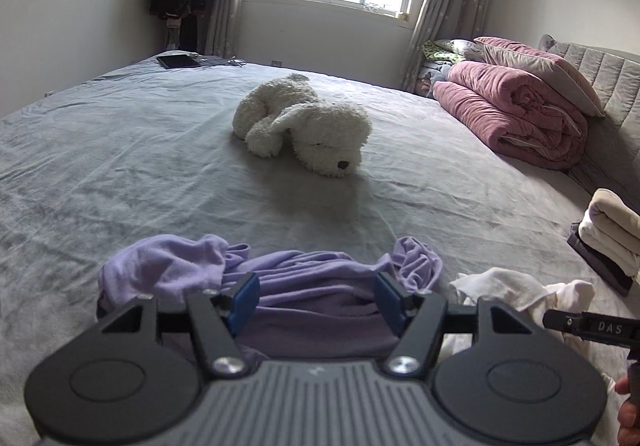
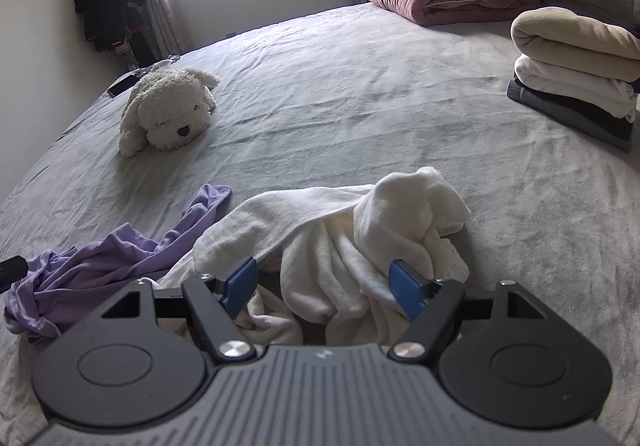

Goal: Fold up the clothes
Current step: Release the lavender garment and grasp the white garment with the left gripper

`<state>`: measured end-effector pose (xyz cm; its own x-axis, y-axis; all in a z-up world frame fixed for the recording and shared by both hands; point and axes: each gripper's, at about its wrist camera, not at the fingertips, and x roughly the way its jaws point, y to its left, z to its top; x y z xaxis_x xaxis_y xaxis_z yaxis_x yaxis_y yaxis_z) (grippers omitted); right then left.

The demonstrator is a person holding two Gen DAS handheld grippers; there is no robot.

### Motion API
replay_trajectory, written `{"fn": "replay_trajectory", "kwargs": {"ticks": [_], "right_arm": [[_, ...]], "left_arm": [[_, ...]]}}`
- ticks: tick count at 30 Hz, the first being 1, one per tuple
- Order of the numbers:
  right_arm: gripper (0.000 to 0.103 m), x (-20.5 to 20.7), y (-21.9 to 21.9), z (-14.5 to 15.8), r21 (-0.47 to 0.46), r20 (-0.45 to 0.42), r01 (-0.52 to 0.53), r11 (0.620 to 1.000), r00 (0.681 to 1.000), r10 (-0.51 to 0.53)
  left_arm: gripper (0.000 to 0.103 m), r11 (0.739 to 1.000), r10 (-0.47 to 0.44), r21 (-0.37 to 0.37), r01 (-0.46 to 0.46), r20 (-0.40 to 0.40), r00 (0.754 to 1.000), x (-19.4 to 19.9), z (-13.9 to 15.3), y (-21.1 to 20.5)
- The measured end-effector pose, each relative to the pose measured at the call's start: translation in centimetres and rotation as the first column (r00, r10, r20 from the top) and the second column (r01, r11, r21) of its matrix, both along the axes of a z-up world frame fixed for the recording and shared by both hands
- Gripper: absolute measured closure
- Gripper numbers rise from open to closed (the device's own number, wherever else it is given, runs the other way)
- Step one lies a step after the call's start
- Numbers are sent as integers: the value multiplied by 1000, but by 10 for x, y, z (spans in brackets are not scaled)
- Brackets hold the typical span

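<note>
Left gripper jaws apart over crumpled purple garment; nothing clamped. Right gripper jaws apart over white garment; nothing clamped.

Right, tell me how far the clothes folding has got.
Done: a folded stack sits on the bed. In hand: nothing; the left gripper is open over the crumpled purple garment, the right gripper open over the crumpled white garment. Left: both.
</note>
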<state>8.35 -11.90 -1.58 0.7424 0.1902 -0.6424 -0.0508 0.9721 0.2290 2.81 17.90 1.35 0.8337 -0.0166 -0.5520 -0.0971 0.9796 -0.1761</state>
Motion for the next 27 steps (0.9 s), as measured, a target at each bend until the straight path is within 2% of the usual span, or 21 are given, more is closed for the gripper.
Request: {"fn": "replay_trajectory", "kwargs": {"ticks": [5,8,11,17,19,21,22,23,24,27], "right_arm": [[27,1,-3,-2,1,-4,6,1000,1000,-6],[31,2,-3,-3,9,-10,4,1000,1000,-3],[35,2,-3,-4,14,-12,-2,1000,1000,2],[46,6,2,-7,16,-25,-25,1000,999,25],[61,8,4,-8,6,-26,-32,999,999,32],[71,9,4,-10,-9,-26,-33,999,999,33],[78,10,3,-11,-15,-27,-32,999,999,31],[83,11,2,-11,-16,-27,-29,999,999,28],[85,11,0,-11,-16,-26,-25,1000,999,25],[90,9,-5,-8,-9,-16,-14,1000,1000,14]], "left_arm": [[40,985,-139,-102,136,-28,990,9,-8,-26],[40,975,-198,-112,192,-48,979,15,-16,-45],[43,972,-223,-101,214,-84,971,25,-27,-60],[55,971,-218,-134,198,-157,963,39,-47,-74],[59,974,-208,-128,187,-169,963,43,-51,-76],[73,976,-202,-124,181,-175,964,44,-53,-76],[77,976,-200,-123,180,-177,964,45,-54,-76],[87,976,-200,-122,181,-176,964,45,-54,-76],[92,975,-203,-120,184,-172,964,45,-53,-76],[95,977,-201,-101,188,-139,970,40,-47,-75]]}}
